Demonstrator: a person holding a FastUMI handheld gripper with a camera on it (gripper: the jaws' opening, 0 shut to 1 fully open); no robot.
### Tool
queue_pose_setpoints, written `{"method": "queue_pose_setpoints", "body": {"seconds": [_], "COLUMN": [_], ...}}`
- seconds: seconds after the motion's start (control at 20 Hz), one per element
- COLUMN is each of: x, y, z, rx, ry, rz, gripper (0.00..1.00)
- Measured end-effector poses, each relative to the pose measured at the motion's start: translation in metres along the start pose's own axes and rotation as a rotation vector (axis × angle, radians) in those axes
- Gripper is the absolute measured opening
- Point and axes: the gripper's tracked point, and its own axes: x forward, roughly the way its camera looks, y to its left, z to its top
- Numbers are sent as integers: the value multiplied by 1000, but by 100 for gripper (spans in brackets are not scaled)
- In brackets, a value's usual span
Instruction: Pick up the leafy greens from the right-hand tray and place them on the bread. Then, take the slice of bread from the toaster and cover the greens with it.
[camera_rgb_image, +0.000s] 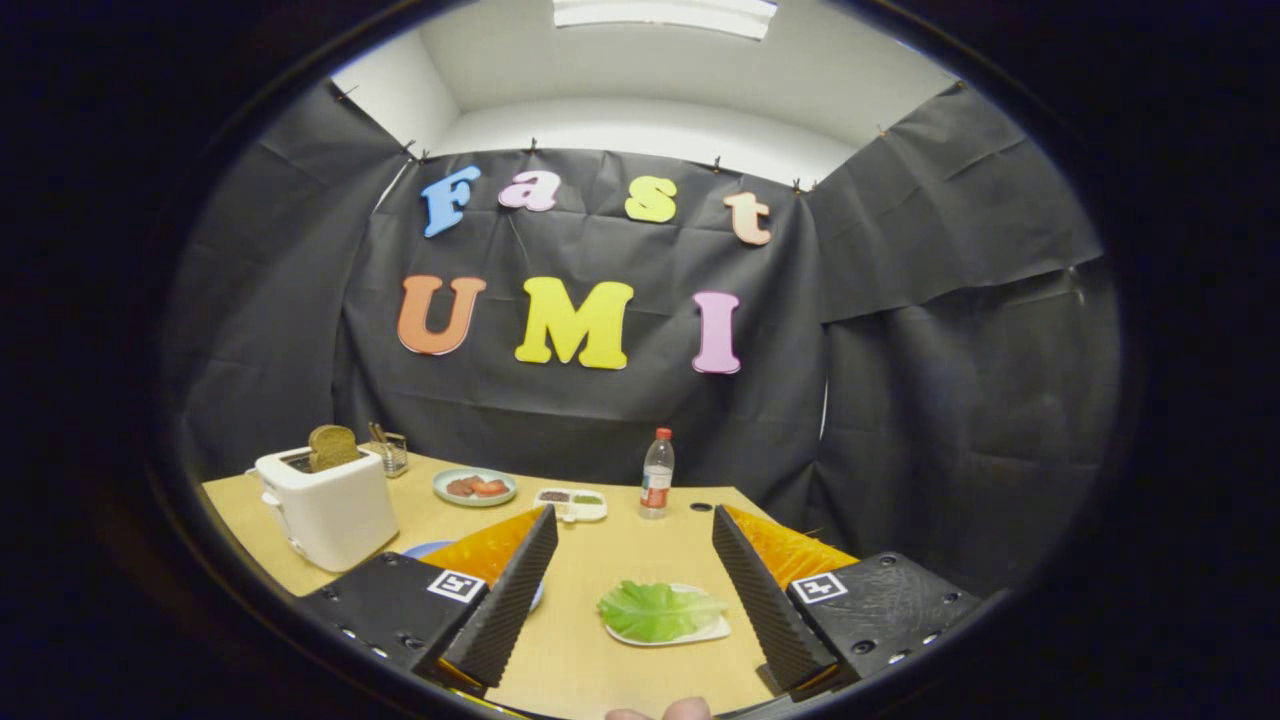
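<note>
Green lettuce leaf (660, 610) hides most of its white tray (700, 632), between my wide-open, empty hand-held gripper (632, 530); possibly a blue plate (428, 549) behind one finger, wooden table (600, 560).

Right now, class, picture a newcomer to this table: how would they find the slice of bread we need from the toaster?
Start at the wooden table and find the white toaster beyond the open gripper. The brown bread slice stands upright in its slot. Unlike the lettuce leaf lying flat on its tray between the fingers, it sticks up above everything nearby.
</note>
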Motion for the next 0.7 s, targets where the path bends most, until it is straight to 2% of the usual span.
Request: {"method": "queue_pose_setpoints", "body": {"seconds": [0.3,0.7], "x": [32,96], "y": [-47,-33], "z": [-15,-105], "rx": [-47,-93], "ry": [102,489], "rz": [13,145], "gripper": [95,95]}}
